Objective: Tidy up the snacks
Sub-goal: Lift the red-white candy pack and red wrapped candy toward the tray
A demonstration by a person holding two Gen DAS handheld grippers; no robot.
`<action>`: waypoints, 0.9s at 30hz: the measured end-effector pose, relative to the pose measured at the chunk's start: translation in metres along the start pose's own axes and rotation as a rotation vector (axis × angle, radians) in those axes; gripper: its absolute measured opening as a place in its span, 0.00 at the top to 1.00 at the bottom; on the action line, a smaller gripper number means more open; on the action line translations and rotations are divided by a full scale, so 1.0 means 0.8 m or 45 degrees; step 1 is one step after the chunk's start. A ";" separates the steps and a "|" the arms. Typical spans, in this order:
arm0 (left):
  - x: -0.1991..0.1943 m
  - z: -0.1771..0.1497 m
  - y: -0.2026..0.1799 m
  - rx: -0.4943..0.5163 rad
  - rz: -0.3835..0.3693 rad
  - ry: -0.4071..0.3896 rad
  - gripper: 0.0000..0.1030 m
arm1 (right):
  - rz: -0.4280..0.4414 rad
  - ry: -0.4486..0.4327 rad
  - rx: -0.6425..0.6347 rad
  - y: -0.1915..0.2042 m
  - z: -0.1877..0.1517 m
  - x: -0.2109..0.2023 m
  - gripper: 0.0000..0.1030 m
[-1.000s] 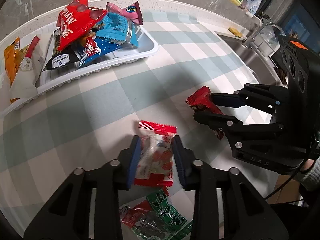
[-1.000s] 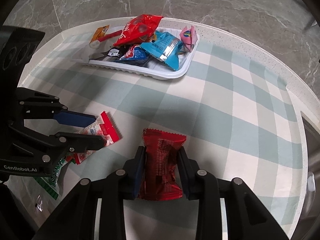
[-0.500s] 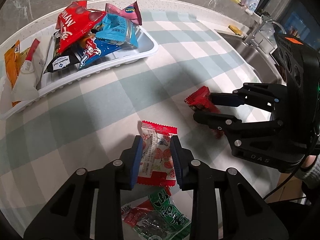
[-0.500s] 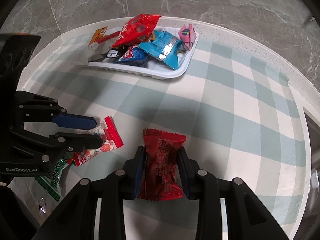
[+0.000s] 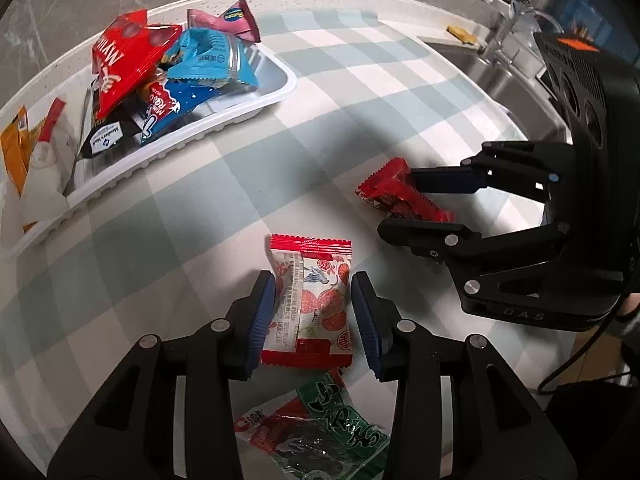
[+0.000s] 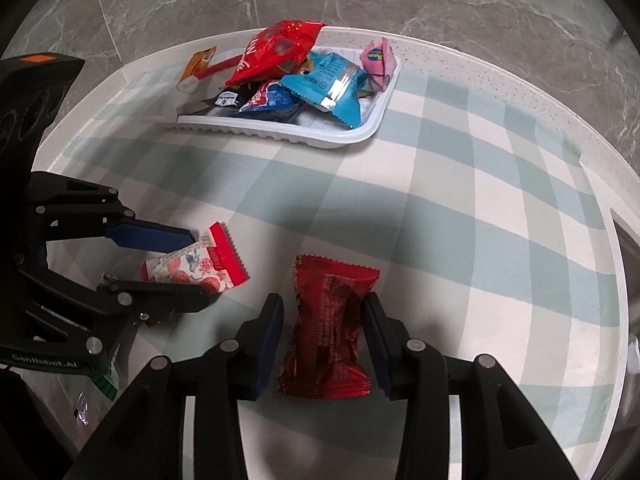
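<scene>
The left tongs (image 5: pixel 313 312) stand open around a white-and-red strawberry-print candy packet (image 5: pixel 310 300), a blue pad just beside each long edge with a sliver of gap. The packet lies flat on the green-and-white checked bench (image 5: pixel 224 184). At 6 o'clock from it, touching its near end, lies a green-and-red clear-plastic snack pouch (image 5: pixel 316 428).

The right tongs (image 6: pixel 323 336) are likewise open, straddling a dark red crinkled foil snack packet (image 6: pixel 328 328) that rests on the bench; whether the pads touch it is hard to tell. In the left wrist view this packet (image 5: pixel 400 196) sits at 2 o'clock from the candy packet.

Far off at 11 o'clock, a white ribbed plastic tray (image 5: pixel 240 112) holds piled snacks, among them a shiny red bag (image 5: pixel 124 60), a light blue wrapper (image 5: pixel 212 60) and a pink packet (image 5: pixel 226 20).
</scene>
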State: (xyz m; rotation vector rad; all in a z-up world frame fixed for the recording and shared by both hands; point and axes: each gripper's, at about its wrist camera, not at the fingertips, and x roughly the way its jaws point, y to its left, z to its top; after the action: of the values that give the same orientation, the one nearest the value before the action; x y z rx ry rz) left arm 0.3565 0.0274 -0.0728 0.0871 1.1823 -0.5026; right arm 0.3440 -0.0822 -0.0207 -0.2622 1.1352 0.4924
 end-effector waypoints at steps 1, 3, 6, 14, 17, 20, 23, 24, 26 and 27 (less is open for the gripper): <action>0.001 0.000 -0.002 0.022 0.009 0.001 0.64 | -0.003 0.000 -0.005 0.000 0.000 0.000 0.57; 0.002 -0.001 -0.006 0.063 0.025 -0.001 0.64 | -0.010 0.000 -0.012 0.000 0.000 0.000 0.59; 0.003 -0.004 -0.012 0.121 0.057 -0.008 0.67 | 0.020 -0.009 0.035 -0.008 0.000 -0.002 0.66; -0.003 -0.003 0.015 -0.039 -0.061 -0.034 0.70 | 0.251 -0.028 0.324 -0.052 -0.006 -0.008 0.68; -0.010 -0.003 0.027 -0.118 -0.118 -0.052 0.70 | 0.337 -0.042 0.426 -0.065 -0.009 -0.010 0.68; -0.018 -0.002 0.036 -0.170 -0.159 -0.075 0.70 | 0.406 -0.057 0.500 -0.073 -0.010 -0.012 0.68; -0.029 -0.001 0.046 -0.224 -0.196 -0.103 0.70 | 0.464 -0.072 0.559 -0.079 -0.006 -0.014 0.68; -0.032 -0.001 0.050 -0.241 -0.206 -0.112 0.70 | 0.477 -0.080 0.572 -0.080 -0.004 -0.015 0.68; -0.042 -0.001 0.057 -0.276 -0.229 -0.134 0.70 | 0.498 -0.089 0.584 -0.079 0.001 -0.018 0.68; -0.047 0.000 0.062 -0.298 -0.239 -0.148 0.70 | 0.503 -0.096 0.587 -0.079 0.003 -0.020 0.68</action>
State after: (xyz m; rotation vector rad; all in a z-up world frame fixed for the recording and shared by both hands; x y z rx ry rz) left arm 0.3668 0.0835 -0.0486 -0.2527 1.1323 -0.5227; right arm 0.3725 -0.1396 -0.0082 0.3851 1.1967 0.5646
